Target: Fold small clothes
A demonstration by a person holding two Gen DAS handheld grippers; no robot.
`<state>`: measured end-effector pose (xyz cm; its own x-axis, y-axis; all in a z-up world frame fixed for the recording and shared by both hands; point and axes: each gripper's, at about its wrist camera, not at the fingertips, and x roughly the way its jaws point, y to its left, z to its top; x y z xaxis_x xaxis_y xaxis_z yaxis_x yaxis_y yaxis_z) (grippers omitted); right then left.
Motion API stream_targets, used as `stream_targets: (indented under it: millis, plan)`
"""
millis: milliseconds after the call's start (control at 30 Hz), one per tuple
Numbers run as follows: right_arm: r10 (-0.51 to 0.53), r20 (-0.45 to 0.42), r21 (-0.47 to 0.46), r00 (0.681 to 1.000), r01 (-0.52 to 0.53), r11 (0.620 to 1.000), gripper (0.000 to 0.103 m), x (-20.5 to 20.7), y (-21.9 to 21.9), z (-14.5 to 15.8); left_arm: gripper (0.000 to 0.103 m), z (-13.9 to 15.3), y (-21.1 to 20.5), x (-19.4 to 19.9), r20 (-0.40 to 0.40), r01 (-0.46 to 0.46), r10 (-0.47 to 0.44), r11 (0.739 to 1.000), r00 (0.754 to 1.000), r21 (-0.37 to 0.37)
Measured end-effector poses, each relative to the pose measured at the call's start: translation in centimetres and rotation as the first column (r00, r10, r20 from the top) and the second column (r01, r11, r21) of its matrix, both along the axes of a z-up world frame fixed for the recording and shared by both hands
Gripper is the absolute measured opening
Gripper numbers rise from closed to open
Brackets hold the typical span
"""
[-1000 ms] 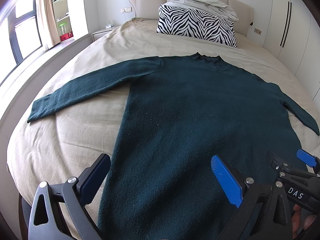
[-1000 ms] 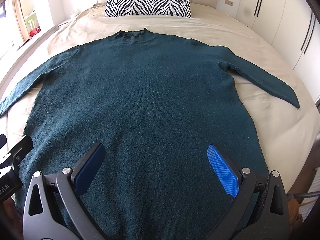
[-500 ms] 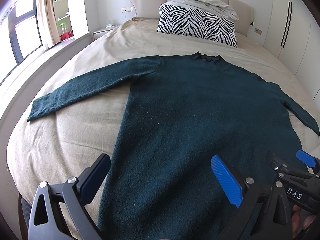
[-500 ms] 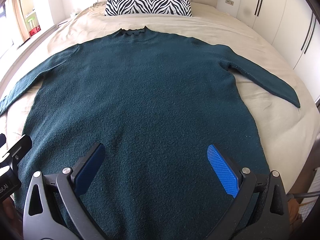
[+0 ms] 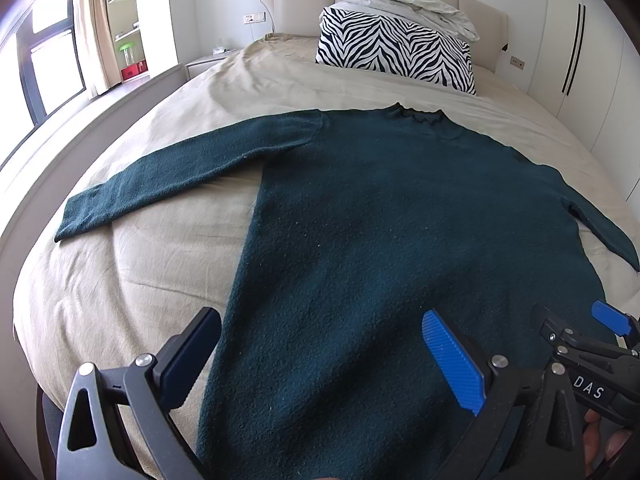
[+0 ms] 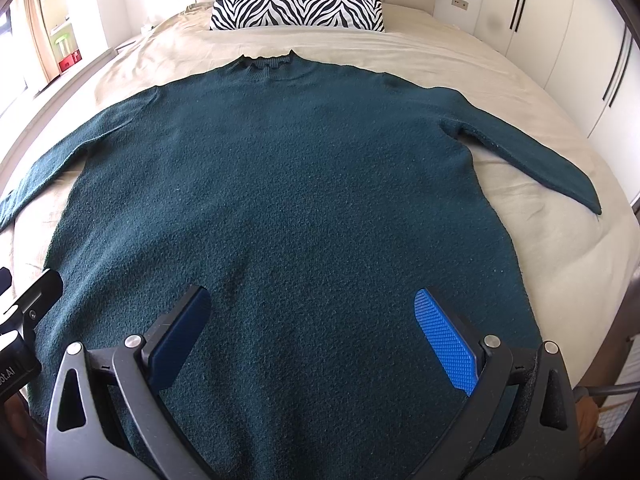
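Observation:
A dark green long-sleeved sweater (image 5: 392, 216) lies flat on the beige bed, collar toward the headboard, both sleeves spread outward. It fills the right wrist view (image 6: 280, 184) too. My left gripper (image 5: 320, 356) is open and empty above the sweater's lower left part. My right gripper (image 6: 316, 336) is open and empty above the sweater's lower middle. The right gripper also shows at the right edge of the left wrist view (image 5: 592, 352). The hem is hidden below both views.
The beige bed (image 5: 152, 264) carries a zebra-striped pillow (image 5: 396, 52) and a crumpled white duvet (image 5: 408, 0) at the headboard. White wardrobes (image 6: 560, 40) stand to the right. A window and shelves (image 5: 120, 32) are on the left.

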<state>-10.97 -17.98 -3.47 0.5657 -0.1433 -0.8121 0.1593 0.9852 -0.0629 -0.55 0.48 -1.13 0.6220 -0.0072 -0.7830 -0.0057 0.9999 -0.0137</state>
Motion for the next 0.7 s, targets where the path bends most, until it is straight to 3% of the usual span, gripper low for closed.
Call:
stream_targets:
  millis: [700]
  plan:
    - [0.0, -0.011, 0.005, 1.0, 0.0, 1.0, 0.103, 0.01, 0.28, -0.61, 0.103, -0.57, 0.44, -0.15, 0.0, 0.001, -0.001, 1.0, 1.0, 0.0]
